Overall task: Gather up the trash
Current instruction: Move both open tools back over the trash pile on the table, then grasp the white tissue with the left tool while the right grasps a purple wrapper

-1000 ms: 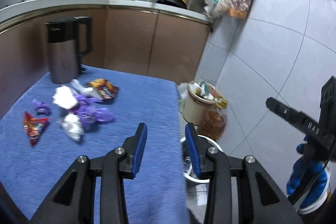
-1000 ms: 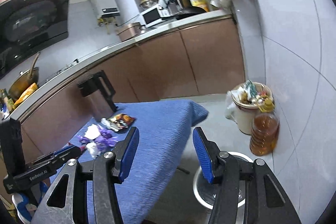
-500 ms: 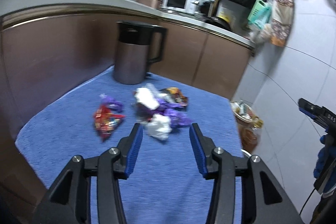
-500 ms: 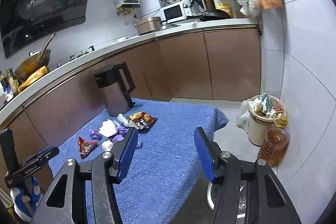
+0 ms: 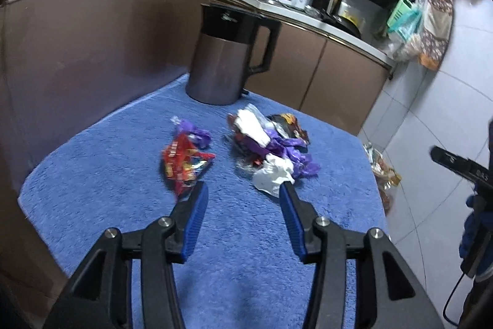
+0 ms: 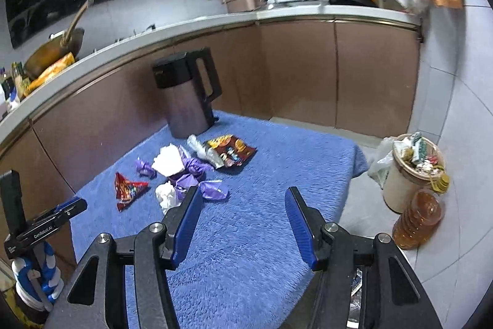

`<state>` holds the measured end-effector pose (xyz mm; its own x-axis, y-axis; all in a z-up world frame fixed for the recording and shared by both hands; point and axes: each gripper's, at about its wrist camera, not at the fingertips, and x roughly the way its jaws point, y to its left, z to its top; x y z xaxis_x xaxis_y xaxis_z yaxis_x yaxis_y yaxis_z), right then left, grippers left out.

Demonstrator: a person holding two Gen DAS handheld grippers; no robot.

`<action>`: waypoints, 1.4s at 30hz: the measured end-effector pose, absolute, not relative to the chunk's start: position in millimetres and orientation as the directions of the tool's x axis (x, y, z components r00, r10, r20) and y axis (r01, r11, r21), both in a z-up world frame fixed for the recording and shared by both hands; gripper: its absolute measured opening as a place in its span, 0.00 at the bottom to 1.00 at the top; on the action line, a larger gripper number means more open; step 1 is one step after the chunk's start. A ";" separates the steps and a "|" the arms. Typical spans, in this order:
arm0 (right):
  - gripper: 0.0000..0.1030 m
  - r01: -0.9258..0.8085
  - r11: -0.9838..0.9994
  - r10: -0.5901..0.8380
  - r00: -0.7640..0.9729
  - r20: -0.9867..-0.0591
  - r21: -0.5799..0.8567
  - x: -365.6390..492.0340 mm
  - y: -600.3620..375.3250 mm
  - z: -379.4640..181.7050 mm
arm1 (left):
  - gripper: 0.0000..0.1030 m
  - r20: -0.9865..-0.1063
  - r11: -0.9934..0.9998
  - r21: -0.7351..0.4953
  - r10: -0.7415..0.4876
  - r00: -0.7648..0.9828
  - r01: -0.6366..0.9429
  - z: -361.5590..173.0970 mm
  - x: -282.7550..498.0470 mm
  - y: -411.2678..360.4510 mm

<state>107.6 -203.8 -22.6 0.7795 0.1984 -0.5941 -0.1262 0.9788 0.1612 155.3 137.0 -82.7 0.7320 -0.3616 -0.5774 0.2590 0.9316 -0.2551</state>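
Trash lies on a blue towel-covered table (image 5: 101, 174): a red snack wrapper (image 5: 183, 164), a small purple wrapper (image 5: 194, 133), and a pile of white tissue (image 5: 272, 174), purple wrappers (image 5: 289, 147) and a dark snack bag (image 5: 289, 124). My left gripper (image 5: 242, 190) is open and empty, just short of the red wrapper and the tissue. My right gripper (image 6: 242, 196) is open and empty over the table's near part; the red wrapper (image 6: 128, 190), the tissue (image 6: 166, 195) and the dark snack bag (image 6: 232, 148) show ahead to its left.
A dark kettle (image 5: 229, 54) stands at the table's far edge. Brown cabinets (image 6: 308, 70) run behind. On the floor to the right stand a full bin (image 6: 409, 171), an amber bottle (image 6: 419, 221) and a metal bowl (image 6: 357, 289).
My left gripper has swung from the table's right edge toward the trash pile and moved closer to it. My right gripper's view shifted left and down toward the table. Both jaws stayed open.
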 end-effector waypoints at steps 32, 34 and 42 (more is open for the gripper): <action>0.36 -0.381 0.840 0.538 0.485 -0.690 0.388 263.5 -121.9 -142.3 | 0.16 -0.675 0.880 -0.304 -0.470 0.569 0.365 -164.4 262.8 59.8; 0.31 -0.381 0.833 0.549 0.477 -0.687 0.401 266.8 -120.7 -146.0 | 0.16 -0.672 0.880 -0.308 -0.471 0.571 0.363 -163.4 259.5 61.9; 0.18 -0.397 0.833 0.548 0.493 -0.676 0.386 253.8 -121.9 -135.0 | 0.15 -0.669 0.882 -0.346 -0.472 0.574 0.321 -160.3 236.0 80.2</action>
<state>253.8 -121.9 -135.0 0.4925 0.5482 -0.6759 -0.3968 0.8327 0.3863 236.0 80.2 -160.3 0.5739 -0.4717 -0.6694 0.3213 0.8816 -0.3458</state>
